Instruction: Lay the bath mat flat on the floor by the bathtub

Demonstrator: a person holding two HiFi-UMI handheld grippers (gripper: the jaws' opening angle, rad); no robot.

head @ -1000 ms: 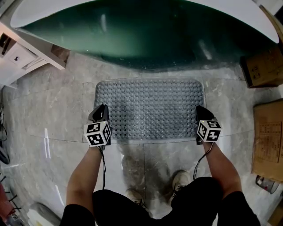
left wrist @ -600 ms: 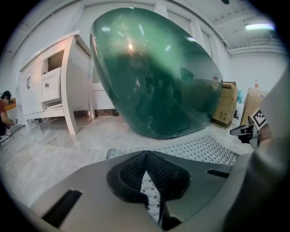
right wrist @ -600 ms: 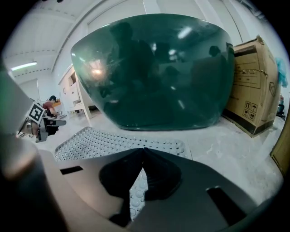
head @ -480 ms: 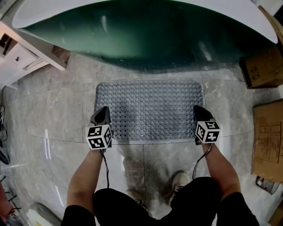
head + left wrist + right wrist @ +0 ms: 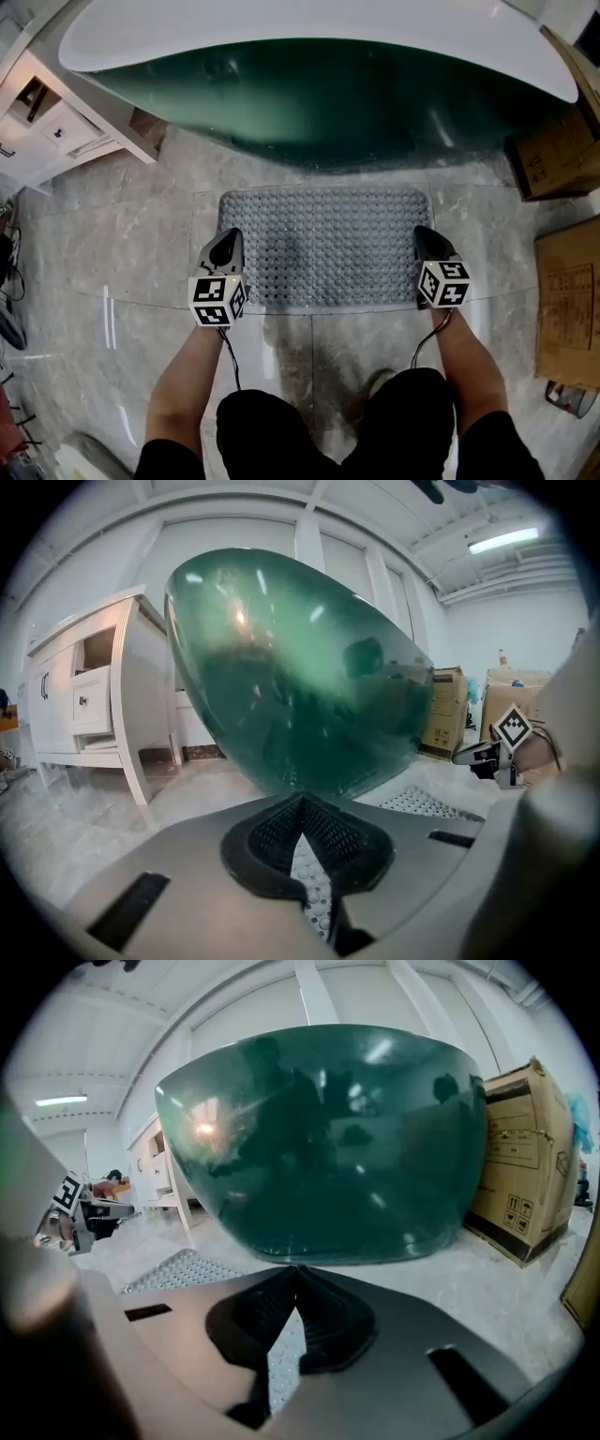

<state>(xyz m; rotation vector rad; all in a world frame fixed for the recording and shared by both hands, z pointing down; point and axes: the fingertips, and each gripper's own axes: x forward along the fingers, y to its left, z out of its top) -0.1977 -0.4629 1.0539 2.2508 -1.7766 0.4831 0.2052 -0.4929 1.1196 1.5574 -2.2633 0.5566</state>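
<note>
Grey bath mat [image 5: 323, 246] lies flat on the floor [image 5: 131, 234] right by the green bathtub [image 5: 319, 103]. Left hand-held gripper [image 5: 225, 242] pinches its left edge. Right hand-held gripper [image 5: 424, 236] pinches its right edge.

Floor [image 5: 131, 234] noted as glossy grey marble-look tile, with joint lines seen crossing it. A grey studded bath mat [image 5: 323, 246] is laid flat on it, its long side set parallel to and just short of the dark green bathtub [image 5: 319, 84]. A white drawer cabinet [image 5: 47, 127] is stood by the tub's left end, and two cardboard boxes [image 5: 548, 150] [image 5: 567, 309] are placed at the right.
</note>
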